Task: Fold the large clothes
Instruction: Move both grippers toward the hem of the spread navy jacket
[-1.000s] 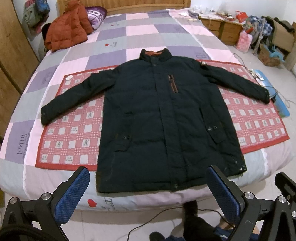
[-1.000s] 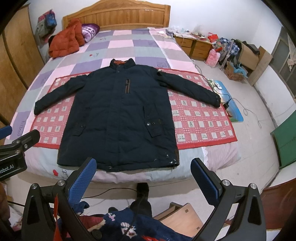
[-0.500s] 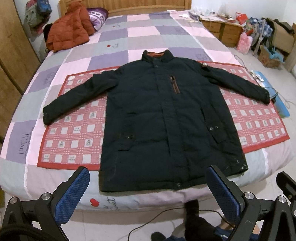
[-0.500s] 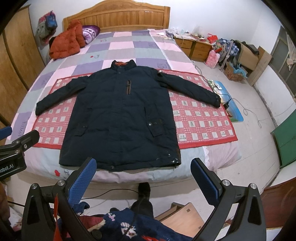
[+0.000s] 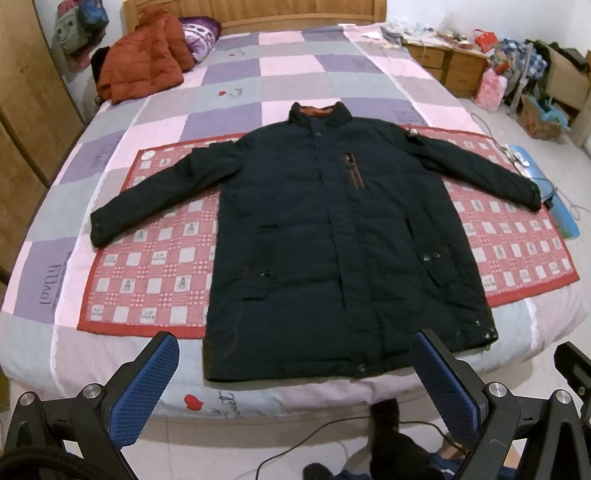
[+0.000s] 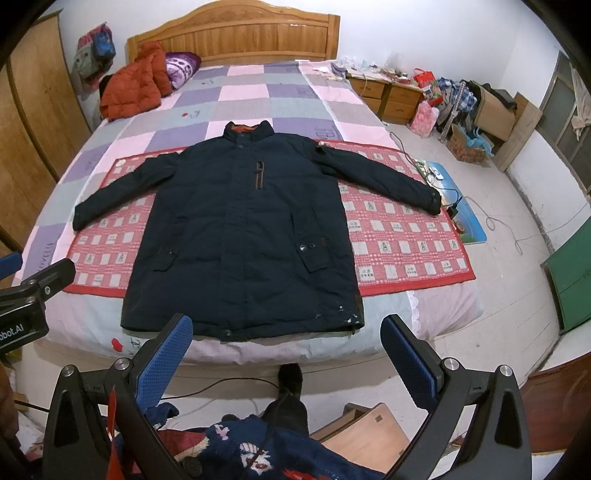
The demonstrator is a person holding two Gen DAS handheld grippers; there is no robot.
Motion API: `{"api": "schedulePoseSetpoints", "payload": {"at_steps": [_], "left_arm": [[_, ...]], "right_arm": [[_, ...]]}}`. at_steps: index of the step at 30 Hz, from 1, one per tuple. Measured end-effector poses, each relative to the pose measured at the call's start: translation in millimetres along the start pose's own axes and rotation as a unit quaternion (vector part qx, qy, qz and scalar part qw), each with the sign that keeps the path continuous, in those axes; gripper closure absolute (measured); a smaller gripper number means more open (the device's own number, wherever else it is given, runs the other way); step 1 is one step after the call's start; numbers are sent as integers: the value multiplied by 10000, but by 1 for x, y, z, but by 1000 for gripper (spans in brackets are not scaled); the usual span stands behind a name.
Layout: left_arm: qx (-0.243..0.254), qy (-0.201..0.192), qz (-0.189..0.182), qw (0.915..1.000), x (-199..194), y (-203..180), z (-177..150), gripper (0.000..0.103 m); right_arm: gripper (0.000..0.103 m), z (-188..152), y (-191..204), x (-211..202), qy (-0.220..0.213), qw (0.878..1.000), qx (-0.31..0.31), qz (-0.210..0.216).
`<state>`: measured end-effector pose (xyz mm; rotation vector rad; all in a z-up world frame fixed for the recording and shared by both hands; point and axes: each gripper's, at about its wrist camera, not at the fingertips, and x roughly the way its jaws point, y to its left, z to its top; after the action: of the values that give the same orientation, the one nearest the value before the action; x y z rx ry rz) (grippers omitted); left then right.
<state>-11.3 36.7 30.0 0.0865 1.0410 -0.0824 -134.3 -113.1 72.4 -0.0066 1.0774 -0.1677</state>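
A big dark coat (image 5: 340, 236) lies flat, arms spread out, on a red checked mat (image 5: 147, 266) on the patchwork bed (image 5: 288, 70). Both the left tool (image 5: 295, 384) and the right tool (image 6: 288, 365) are wide open, holding nothing, above the floor (image 6: 517, 266) by the bed's foot. An orange jacket (image 6: 133, 88) sits near the wooden headboard (image 6: 236, 37).

Home bedroom: quilted bed (image 6: 258, 92), wooden headboard (image 6: 236, 35), nightstand (image 6: 388, 94).

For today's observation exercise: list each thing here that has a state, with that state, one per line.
Coat: spread flat, front up, closed, sleeves out.
Red mat: flat under the coat.
Orange jacket: heaped by the headboard.
Left claw: open, empty.
Right claw: open, empty.
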Motion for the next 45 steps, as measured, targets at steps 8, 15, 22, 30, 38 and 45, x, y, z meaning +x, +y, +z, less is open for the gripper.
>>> {"api": "schedulePoseSetpoints", "payload": {"at_steps": [8, 15, 22, 30, 38, 45], "left_arm": [[-27, 43, -7, 10000, -2, 9, 3, 0], [-48, 102, -10, 9999, 2, 17, 9, 0], [-61, 193, 10, 9998, 10, 9, 17, 0], [-90, 336, 32, 9994, 32, -9, 23, 0], [-144, 489, 54, 9987, 51, -23, 21, 0], [-211, 717, 92, 9972, 73, -34, 29, 0]], "right_arm": [[0, 2, -3, 1, 13, 10000, 6, 1], [0, 7, -6, 8, 67, 10000, 7, -9], [0, 16, -2, 21, 138, 9999, 14, -3], [0, 26, -12, 36, 273, 9996, 17, 11], [0, 39, -21, 55, 443, 9990, -11, 24], [0, 48, -34, 77, 629, 9980, -62, 49]]}}
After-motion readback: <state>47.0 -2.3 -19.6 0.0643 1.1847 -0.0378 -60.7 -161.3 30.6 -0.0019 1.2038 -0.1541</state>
